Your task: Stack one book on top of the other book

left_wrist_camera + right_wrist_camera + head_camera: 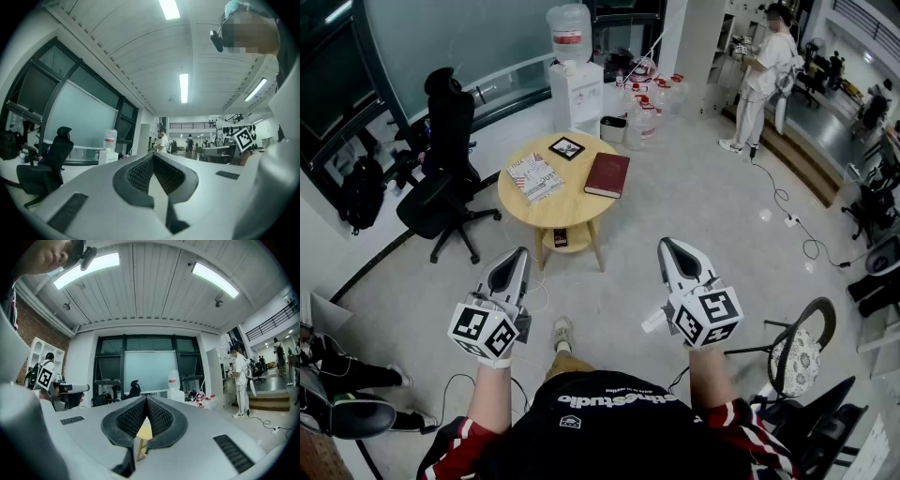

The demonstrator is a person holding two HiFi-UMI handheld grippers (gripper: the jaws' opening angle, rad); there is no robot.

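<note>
A dark red book (pixel 607 174) lies on the right side of a round wooden table (pixel 567 204). A white book with red print (pixel 534 177) lies on its left side, apart from the red one. Both grippers are held close to the person's body, well short of the table. The left gripper (pixel 520 254) points towards the table with its jaws together and nothing in them. The right gripper (pixel 667 246) is shut and empty too. In the right gripper view a sliver of the table (pixel 144 430) shows beneath the closed tips (pixel 147 398).
A small black-framed square (pixel 567 147) lies at the table's far edge. A black office chair (pixel 445 178) stands left of the table. A water dispenser (pixel 574 84) and several bottles (pixel 647 101) are behind it. A person (pixel 764 80) stands far right. A stool (pixel 797 356) is at my right.
</note>
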